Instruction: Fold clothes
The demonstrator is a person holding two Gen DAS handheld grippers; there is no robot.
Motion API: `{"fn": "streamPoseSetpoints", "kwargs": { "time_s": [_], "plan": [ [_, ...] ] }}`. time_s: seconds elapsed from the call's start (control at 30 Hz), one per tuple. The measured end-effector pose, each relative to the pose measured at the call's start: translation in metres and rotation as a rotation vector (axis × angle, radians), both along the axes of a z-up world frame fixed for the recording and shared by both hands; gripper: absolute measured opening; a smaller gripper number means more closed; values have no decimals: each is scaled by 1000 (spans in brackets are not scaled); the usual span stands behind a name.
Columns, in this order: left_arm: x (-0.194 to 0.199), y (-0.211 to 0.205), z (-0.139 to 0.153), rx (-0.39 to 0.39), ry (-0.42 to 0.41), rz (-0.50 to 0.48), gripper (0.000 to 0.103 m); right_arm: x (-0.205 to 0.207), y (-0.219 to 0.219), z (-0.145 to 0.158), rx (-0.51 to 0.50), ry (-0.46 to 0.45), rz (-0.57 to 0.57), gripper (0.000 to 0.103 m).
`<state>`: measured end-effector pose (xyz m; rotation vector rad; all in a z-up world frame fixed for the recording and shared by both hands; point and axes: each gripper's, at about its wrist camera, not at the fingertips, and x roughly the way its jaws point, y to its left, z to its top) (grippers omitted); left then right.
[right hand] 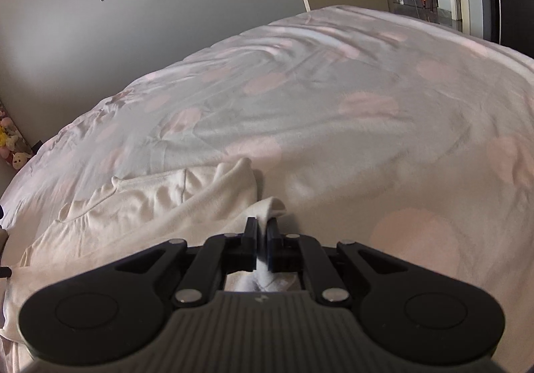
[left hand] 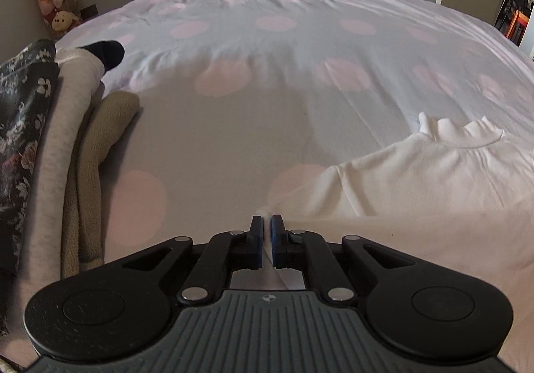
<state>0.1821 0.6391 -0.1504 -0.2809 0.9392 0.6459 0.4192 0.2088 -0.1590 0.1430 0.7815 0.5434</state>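
Folded clothes pile left of white garment on dotted bedspread.

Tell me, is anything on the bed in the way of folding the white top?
Nothing visible is. Both the left gripper and the right gripper are already shut on the white top, and the spotted bedcover beyond it lies bare. The stack of folded clothes sits off to the left side, apart from it.

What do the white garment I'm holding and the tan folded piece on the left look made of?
White garment: looks like a soft matte cotton-type knit; it drapes in small creases, with a stitched neck edge. Tan folded piece: probably fleece or terry, judging by its nubby, fuzzy, dull surface. Neither can be confirmed by look alone.
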Motion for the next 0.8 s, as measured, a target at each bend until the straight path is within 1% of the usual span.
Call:
{"fn": "streamPoseSetpoints", "kwargs": {
  "time_s": [0.1, 0.17, 0.23, 0.3, 0.37, 0.4, 0.43, 0.47, 0.53, 0.63, 0.7, 0.73, 0.77, 0.8],
  "plan": [
    [-5, -7, 5, 30, 2, 13, 10, 4, -4, -3, 22, 23, -2, 6],
    [-10, -14, 13, 60, 9, 16, 17, 5, -6, -2, 51, 36, 1, 6],
    [-14, -22, 20, 67, -1, 3, 19, 5, -7, 3, 77, 42, 13, 6],
    [-13, -29, 24, 58, -4, -32, 19, 4, -7, 6, 74, 52, 29, 7],
    [-6, -36, 26, 48, 5, -80, 20, 6, -8, 6, 48, 78, 34, 15],
    [-1, -40, 27, 43, 10, -103, 20, 8, -9, 4, 42, 93, 33, 26],
    [4, -43, 27, 36, 11, -121, 20, 10, -13, 2, 60, 115, 27, 38],
    [9, -46, 28, 28, 11, -138, 21, 14, -18, 0, 95, 139, 18, 41],
    [17, -53, 28, 11, 6, -151, 25, 22, -27, -5, 173, 197, -4, 52],
    [27, -61, 27, -6, 14, -178, 25, 36, -33, -14, 251, 261, -52, 57],
    [32, -66, 26, -3, 35, -194, 25, 50, -34, -23, 331, 327, -67, 57],
    [33, -67, 25, -3, 45, -195, 25, 55, -34, -29, 367, 355, -64, 54],
    [33, -69, 25, -4, 55, -195, 25, 59, -33, -34, 379, 377, -55, 49],
    [32, -69, 25, -7, 62, -192, 25, 60, -30, -40, 375, 390, -50, 33]
  ]
}}
